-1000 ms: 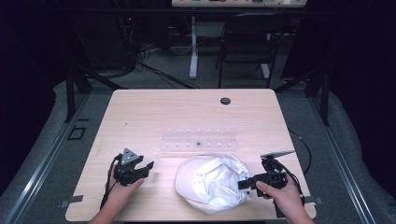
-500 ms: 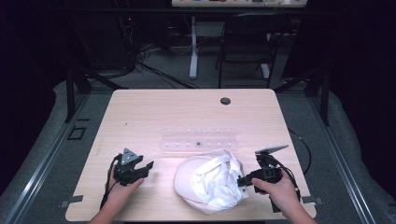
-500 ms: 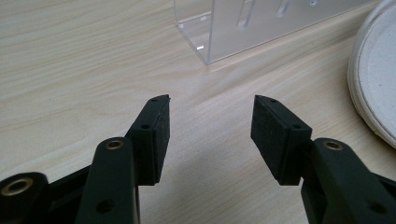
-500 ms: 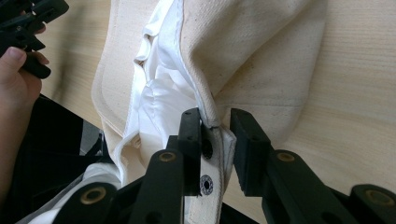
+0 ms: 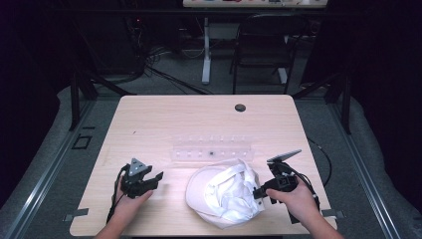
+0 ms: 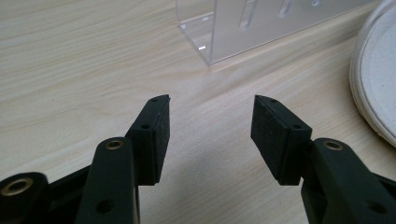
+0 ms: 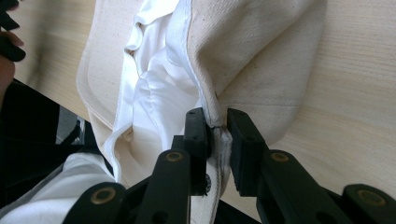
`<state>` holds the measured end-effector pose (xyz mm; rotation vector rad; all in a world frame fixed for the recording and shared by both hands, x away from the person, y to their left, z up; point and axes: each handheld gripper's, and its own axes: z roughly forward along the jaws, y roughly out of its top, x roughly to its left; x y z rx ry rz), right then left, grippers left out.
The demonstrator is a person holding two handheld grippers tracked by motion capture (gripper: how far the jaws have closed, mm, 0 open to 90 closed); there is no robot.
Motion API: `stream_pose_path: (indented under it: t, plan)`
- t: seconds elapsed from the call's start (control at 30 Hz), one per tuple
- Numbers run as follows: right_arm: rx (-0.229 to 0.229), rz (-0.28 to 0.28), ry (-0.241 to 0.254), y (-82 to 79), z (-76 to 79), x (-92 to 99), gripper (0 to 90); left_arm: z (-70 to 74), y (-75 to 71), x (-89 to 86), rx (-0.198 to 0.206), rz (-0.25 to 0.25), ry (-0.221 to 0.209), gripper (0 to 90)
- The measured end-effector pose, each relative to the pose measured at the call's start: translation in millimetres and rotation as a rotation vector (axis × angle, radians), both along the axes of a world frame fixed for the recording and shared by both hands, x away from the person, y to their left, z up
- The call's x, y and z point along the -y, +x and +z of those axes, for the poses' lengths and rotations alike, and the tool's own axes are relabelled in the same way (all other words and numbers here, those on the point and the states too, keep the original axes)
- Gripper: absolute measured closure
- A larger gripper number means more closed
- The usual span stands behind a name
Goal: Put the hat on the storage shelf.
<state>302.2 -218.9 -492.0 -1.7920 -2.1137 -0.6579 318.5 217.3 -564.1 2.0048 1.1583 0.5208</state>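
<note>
right gripper view: right gripper (image 7: 217,133) has just closed on the cap (image 7: 252,51) rim at the worktop's (image 5: 199,112) near edge; left gripper (image 6: 210,135) gapes empty, cap to its right.

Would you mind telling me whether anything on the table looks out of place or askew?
The white cap lies upside down, lining showing, and crumpled; the right gripper has just closed on its rim. The clear rack lies undisturbed.

No readable text, labels or numbers anywhere.
</note>
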Motion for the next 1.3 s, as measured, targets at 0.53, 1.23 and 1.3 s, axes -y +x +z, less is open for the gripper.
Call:
stream_pose_path:
  t: [0.53,1.23,1.3]
  plan:
    - [0.049,0.028,-0.143,21.6,27.1,-8.1,80.2,1.0,-0.9,0.6,0.008,-0.006,0.000,47.3]
    - [0.029,-0.049,-0.191,37.7,67.3,-8.7,81.4,0.1,-0.6,1.2,0.002,0.000,-0.003,47.1]
    - [0.029,-0.059,-0.202,40.4,72.2,-9.9,81.5,-0.3,-0.7,2.0,-0.001,-0.001,-0.003,47.0]
